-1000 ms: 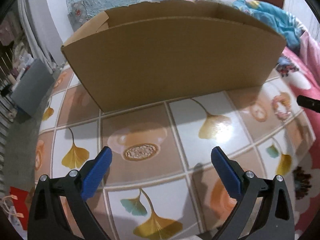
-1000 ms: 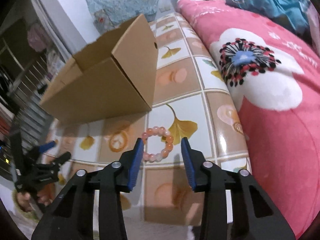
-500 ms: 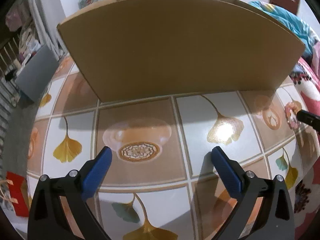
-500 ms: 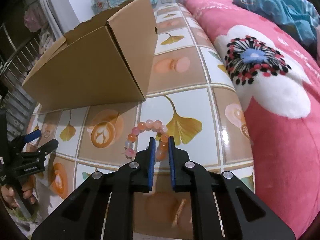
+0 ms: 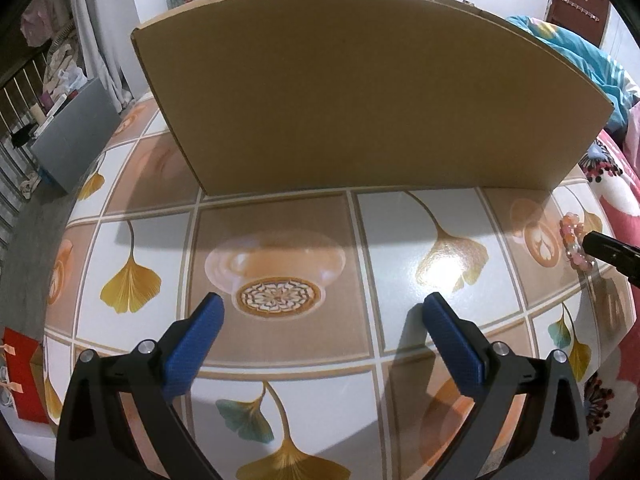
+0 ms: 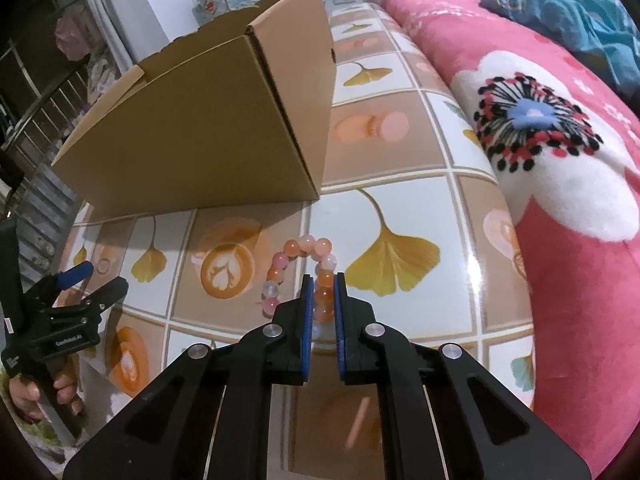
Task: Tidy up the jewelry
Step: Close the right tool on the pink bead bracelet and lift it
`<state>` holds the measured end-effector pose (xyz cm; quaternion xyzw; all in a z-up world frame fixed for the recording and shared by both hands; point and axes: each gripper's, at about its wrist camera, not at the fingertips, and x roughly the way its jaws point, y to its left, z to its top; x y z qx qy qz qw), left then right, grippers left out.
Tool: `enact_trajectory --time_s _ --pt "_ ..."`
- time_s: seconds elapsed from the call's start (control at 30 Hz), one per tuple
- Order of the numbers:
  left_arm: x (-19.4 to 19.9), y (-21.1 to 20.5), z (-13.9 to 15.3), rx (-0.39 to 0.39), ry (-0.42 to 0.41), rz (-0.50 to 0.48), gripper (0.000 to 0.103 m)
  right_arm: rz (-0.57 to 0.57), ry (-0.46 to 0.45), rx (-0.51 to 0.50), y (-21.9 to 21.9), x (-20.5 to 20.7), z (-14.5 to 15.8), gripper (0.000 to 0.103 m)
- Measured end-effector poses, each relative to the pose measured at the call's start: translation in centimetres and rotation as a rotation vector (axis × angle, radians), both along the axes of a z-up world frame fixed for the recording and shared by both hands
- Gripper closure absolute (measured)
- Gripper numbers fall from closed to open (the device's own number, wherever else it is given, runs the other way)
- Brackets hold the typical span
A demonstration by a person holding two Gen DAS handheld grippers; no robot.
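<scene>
Bracelet [image 6: 316, 280] within right claw [image 6: 322, 278]

Warm browns, pinks and blues throughout.
Plain tan brown box [image 6: 208, 132]. Tabletop [image 5: 392, 240] tiled in white and light brown squares, printed with yellow and teal ginkgo leaves and latte-art coffee cups. Bracelet [image 6: 298, 264] of glossy beads in pink, orange and pale milky white. Black left tool [image 5: 320, 312] and black right tool [image 6: 322, 280], both with deep blue pads. Pink blanket [image 6: 560, 208] with big white flowers, blue-centred, ringed by black and red dots. Turquoise cloth [image 6: 568, 12] behind. Red bag [image 5: 20, 376] at far left.
</scene>
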<state>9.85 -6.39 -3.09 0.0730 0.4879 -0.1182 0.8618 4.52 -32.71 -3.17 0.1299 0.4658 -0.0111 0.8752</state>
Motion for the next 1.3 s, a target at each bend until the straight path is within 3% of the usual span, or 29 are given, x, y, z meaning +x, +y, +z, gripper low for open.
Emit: enact_trajectory --time_s 0.87,1.17,1.3 --pt "-0.3 -0.1 0.0 0.001 -0.006 -0.002 0.005 0.124 -0.007 0.028 4.7 1.8 -0.4 0.095" --pt "-0.2 -0.1 0.1 -0.008 -0.026 -0.059 0.005 0.217 -0.013 0.057 7.6 1.6 -0.3 0.095" --pt "-0.2 0.0 0.6 -0.087 -0.033 -0.118 0.006 0.234 -0.017 0.076 7.7 1.4 -0.4 0.095"
